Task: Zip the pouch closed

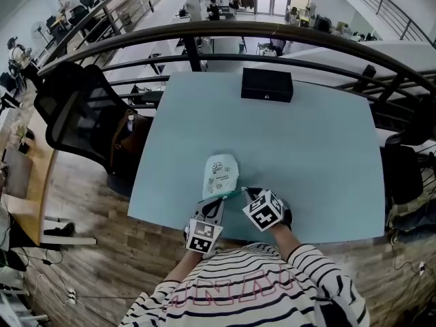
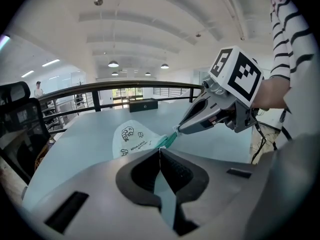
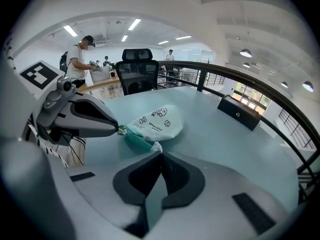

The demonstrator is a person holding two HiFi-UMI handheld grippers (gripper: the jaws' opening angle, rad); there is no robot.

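Observation:
A pale mint pouch (image 1: 222,174) with small printed figures lies near the front edge of the light blue table (image 1: 320,155). Its green zipper (image 1: 233,194) runs along the near side, stretched between my two grippers. My left gripper (image 1: 217,200) is shut on the zipper's left end (image 2: 161,143). In the right gripper view a small metal piece shows at the left gripper's tip (image 3: 120,130). My right gripper (image 1: 246,194) is shut on the other end, at the pouch's corner (image 3: 155,147). In the left gripper view the right gripper's tip (image 2: 178,130) pinches the green strip. The pouch (image 3: 156,122) rests flat.
A black box (image 1: 267,85) stands at the table's far edge, in front of a curved dark railing (image 1: 225,29). A black office chair (image 1: 76,113) stands left of the table. The table's front edge (image 1: 225,229) lies just under my hands. People stand far behind.

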